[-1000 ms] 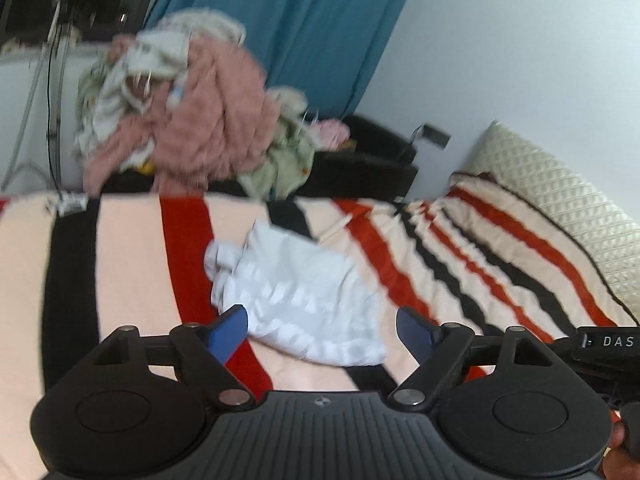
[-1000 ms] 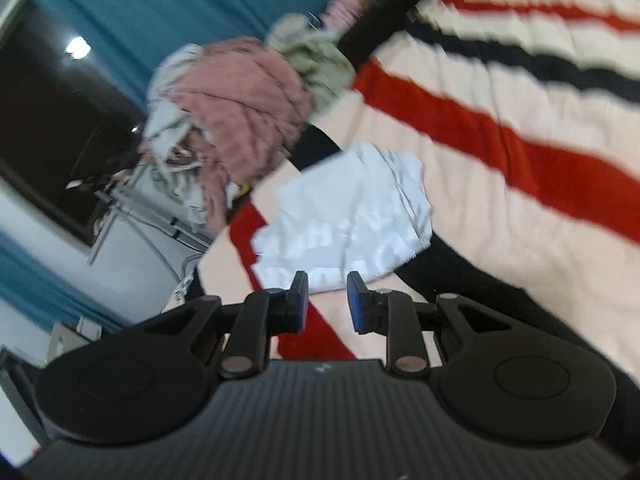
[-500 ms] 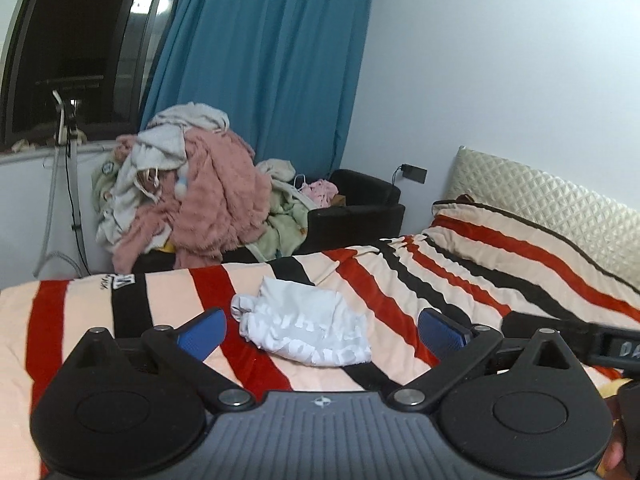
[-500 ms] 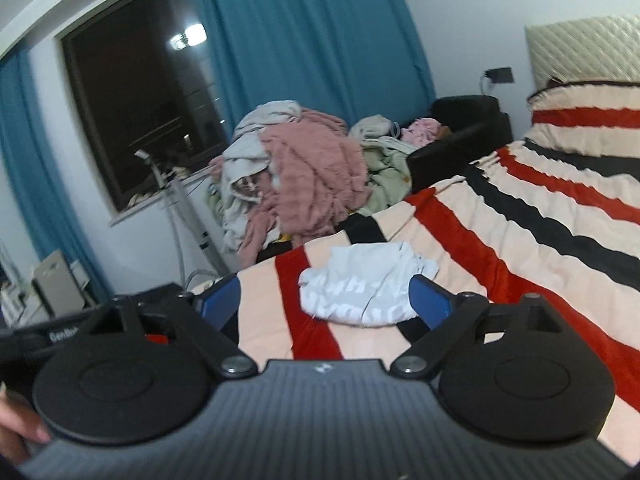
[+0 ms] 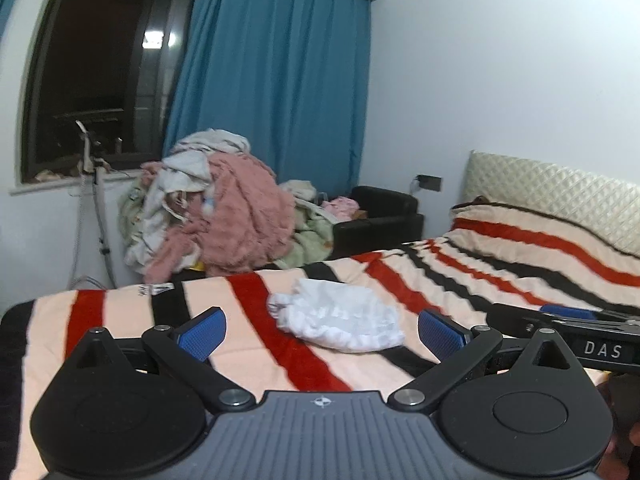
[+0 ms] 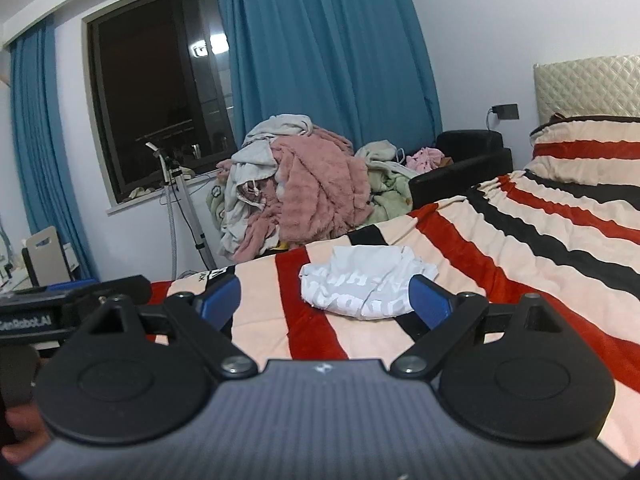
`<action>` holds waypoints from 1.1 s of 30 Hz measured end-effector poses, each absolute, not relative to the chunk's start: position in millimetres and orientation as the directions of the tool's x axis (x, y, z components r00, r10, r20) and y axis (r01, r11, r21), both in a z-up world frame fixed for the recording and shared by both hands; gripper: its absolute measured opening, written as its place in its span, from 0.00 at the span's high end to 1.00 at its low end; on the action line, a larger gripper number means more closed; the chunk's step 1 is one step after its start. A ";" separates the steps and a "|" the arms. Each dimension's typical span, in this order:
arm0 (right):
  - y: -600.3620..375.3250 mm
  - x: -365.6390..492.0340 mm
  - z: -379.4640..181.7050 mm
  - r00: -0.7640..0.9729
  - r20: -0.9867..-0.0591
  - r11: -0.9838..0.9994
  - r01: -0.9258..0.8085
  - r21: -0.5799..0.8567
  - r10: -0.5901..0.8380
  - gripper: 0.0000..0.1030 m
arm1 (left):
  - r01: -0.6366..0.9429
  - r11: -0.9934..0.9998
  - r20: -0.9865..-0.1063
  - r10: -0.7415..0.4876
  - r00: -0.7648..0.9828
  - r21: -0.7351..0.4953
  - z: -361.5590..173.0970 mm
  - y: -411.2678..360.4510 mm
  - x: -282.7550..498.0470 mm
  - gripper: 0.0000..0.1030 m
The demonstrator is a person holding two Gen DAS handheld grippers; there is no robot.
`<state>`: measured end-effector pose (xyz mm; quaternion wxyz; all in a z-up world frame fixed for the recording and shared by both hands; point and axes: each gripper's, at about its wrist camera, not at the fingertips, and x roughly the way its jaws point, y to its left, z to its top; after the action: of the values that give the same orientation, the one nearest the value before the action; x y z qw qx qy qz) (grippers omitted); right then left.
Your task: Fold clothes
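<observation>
A striped blanket (image 5: 120, 312) covers the bed, bearing a crumpled white garment (image 5: 340, 320).

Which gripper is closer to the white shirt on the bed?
Right, slightly. The right gripper sits just short of the white shirt; the left gripper hangs back, both open.

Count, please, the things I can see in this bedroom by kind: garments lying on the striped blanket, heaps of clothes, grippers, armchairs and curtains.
Garments on the striped blanket: 1, the white garment
Heaps of clothes: 1, the clothes pile
Grippers: 2, left gripper and right gripper, both open
Armchairs: 1, the black armchair
Blue curtains: 2, blue curtain and second blue curtain
Total: 7
</observation>
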<state>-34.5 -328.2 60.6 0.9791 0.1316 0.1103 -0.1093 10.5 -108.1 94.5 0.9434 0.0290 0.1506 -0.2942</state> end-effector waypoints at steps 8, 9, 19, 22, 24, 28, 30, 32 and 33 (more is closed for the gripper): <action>-310.5 -20.5 29.1 0.947 -0.251 0.944 0.255 0.210 -0.200 0.11 | 0.508 0.857 -0.290 -0.509 0.810 -0.085 66.5 -87.3 9.3 0.00; -309.3 -19.5 25.4 0.946 -0.255 0.945 0.257 0.204 -0.202 0.11 | 0.504 0.859 -0.291 -0.508 0.811 -0.092 62.2 -84.3 9.0 0.00; -294.1 -16.1 1.6 0.938 -0.264 0.959 0.261 0.112 -0.224 0.11 | 0.457 0.880 -0.329 -0.473 0.817 -0.129 35.6 -65.7 16.1 0.00; -293.6 -13.5 -1.1 0.931 -0.278 0.955 0.276 0.105 -0.238 0.11 | 0.458 0.881 -0.330 -0.469 0.819 -0.118 33.6 -67.1 14.4 0.00; -295.6 -13.6 -1.6 0.929 -0.277 0.951 0.287 0.120 -0.245 0.11 | 0.463 0.881 -0.332 -0.468 0.819 -0.101 32.0 -69.6 12.9 0.00; -300.3 -13.3 -4.2 0.925 -0.285 0.942 0.300 0.149 -0.250 0.11 | 0.472 0.875 -0.340 -0.478 0.810 -0.107 29.4 -71.7 13.6 0.00; -301.0 -13.7 -4.5 0.923 -0.292 0.940 0.303 0.156 -0.250 0.11 | 0.468 0.877 -0.344 -0.474 0.811 -0.107 28.6 -73.4 12.8 0.00; -300.8 -14.8 -4.5 0.925 -0.288 0.941 0.301 0.157 -0.248 0.11 | 0.466 0.879 -0.342 -0.471 0.813 -0.103 28.8 -74.3 11.6 0.00; -300.4 -15.0 -4.6 0.923 -0.288 0.939 0.307 0.153 -0.254 0.11 | 0.464 0.880 -0.341 -0.469 0.815 -0.102 29.0 -74.3 11.1 0.00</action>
<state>-15.0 -300.4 -4.6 0.9757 0.0980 0.1332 -0.1437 11.1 -74.3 29.0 0.9525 -0.0072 0.1810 -0.2449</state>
